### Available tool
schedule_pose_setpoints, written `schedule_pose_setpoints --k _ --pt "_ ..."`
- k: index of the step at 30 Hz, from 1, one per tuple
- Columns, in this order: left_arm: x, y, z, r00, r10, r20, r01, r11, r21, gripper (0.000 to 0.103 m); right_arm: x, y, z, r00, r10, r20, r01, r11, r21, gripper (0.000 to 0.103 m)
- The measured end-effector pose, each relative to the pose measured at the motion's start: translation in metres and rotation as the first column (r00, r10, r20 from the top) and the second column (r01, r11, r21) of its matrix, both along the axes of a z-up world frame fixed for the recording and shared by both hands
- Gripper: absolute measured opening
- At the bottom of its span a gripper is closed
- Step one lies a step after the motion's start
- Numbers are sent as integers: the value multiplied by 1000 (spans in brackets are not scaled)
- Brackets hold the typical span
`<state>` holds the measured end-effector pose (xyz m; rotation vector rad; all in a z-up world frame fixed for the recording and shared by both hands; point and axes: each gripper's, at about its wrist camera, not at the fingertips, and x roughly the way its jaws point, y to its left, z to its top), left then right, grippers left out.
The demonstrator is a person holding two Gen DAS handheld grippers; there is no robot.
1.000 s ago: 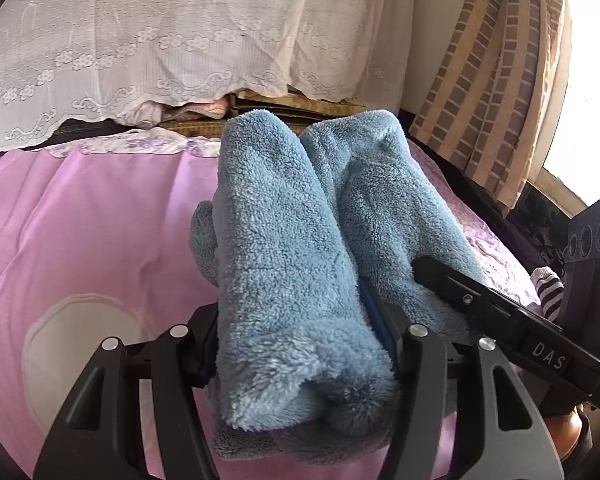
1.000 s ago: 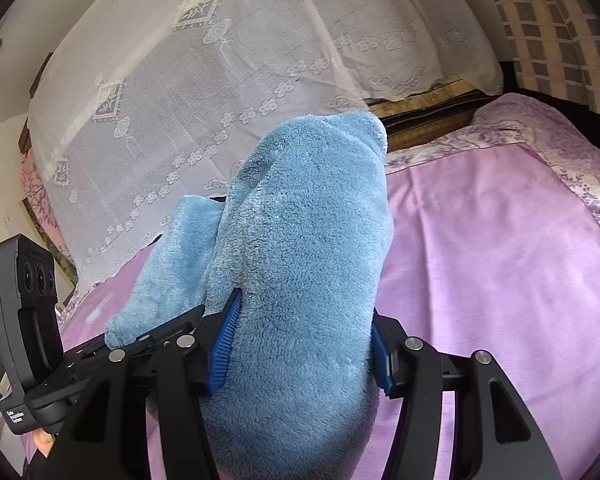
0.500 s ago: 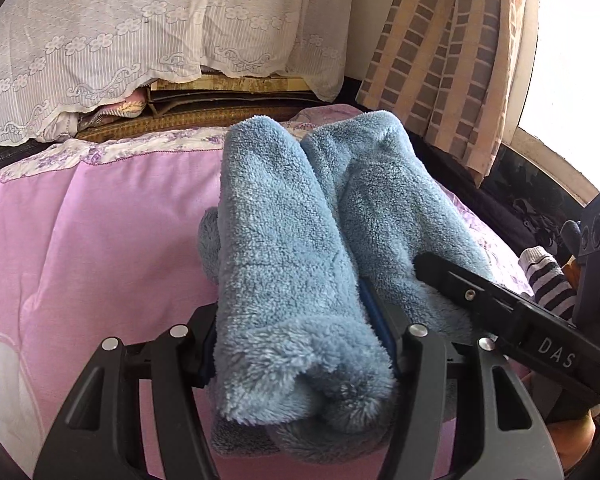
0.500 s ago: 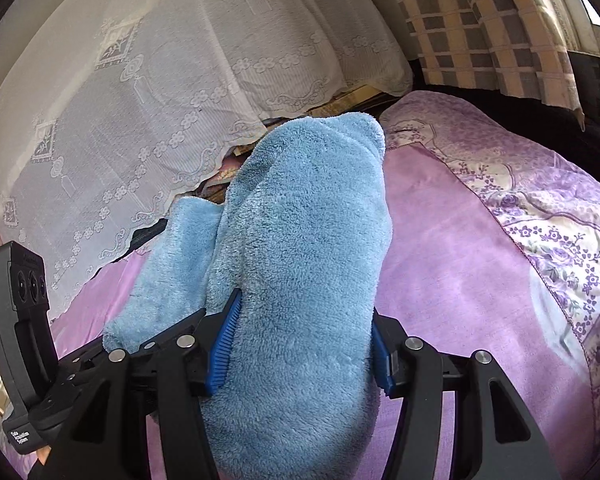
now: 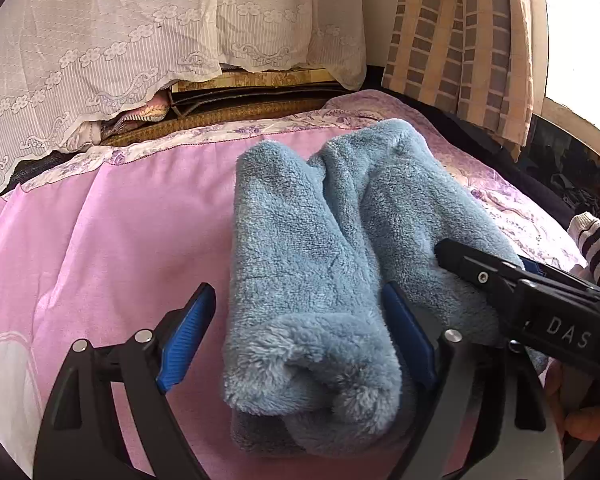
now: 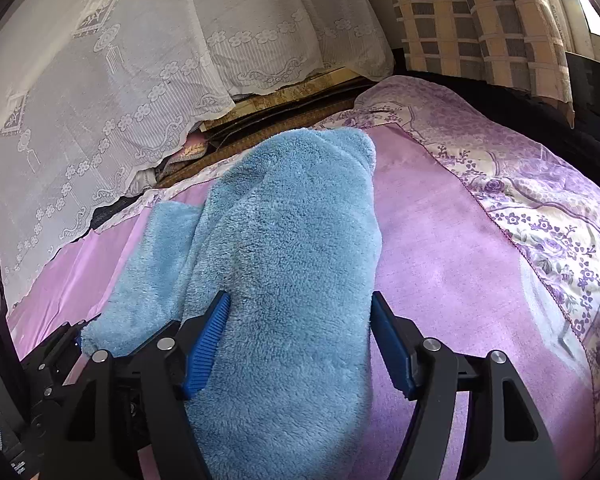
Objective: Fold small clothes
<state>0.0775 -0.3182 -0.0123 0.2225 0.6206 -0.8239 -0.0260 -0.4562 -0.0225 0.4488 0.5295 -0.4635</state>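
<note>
A fluffy blue garment (image 5: 320, 256) lies folded in two long rolls on the pink bedsheet (image 5: 112, 240). My left gripper (image 5: 296, 340) is open around the left roll; its left pad stands clear of the fabric. My right gripper (image 6: 300, 344) is open around the other roll (image 6: 292, 264), with both blue pads just off the fabric. The right gripper's body also shows in the left wrist view (image 5: 540, 300), lying along the right roll.
A white lace curtain (image 5: 120, 40) hangs over stacked items at the bed's far edge. A checked curtain (image 5: 460, 40) and bright window stand at the right. A purple floral bedspread (image 6: 540, 208) borders the pink sheet. A striped sock (image 5: 596, 240) lies at far right.
Both grippers have opened and let go of the blue garment, which now rests lower on the bed. Both cameras have swung to the right.
</note>
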Motion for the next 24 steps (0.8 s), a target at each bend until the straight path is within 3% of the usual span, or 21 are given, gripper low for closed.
schedule_pose_setpoints --k 4,9,15,24 --pt "3 5 0 1000 9 -11 -10 1000 -15 87 -3 3 3 1000 -23 4 23 999 -22 79" --pt "-5 12 2 999 16 35 -15 1000 -13 88 -11 15 11 998 -57 7 57 994 -91 79" --pt "-12 24 6 999 32 42 -31 999 -24 91 -25 43 21 996 -91 6 90 977 -195 91" --pt "-32 42 10 997 49 64 -47 998 -32 92 -66 60 19 991 -122 50 128 982 -140 93"
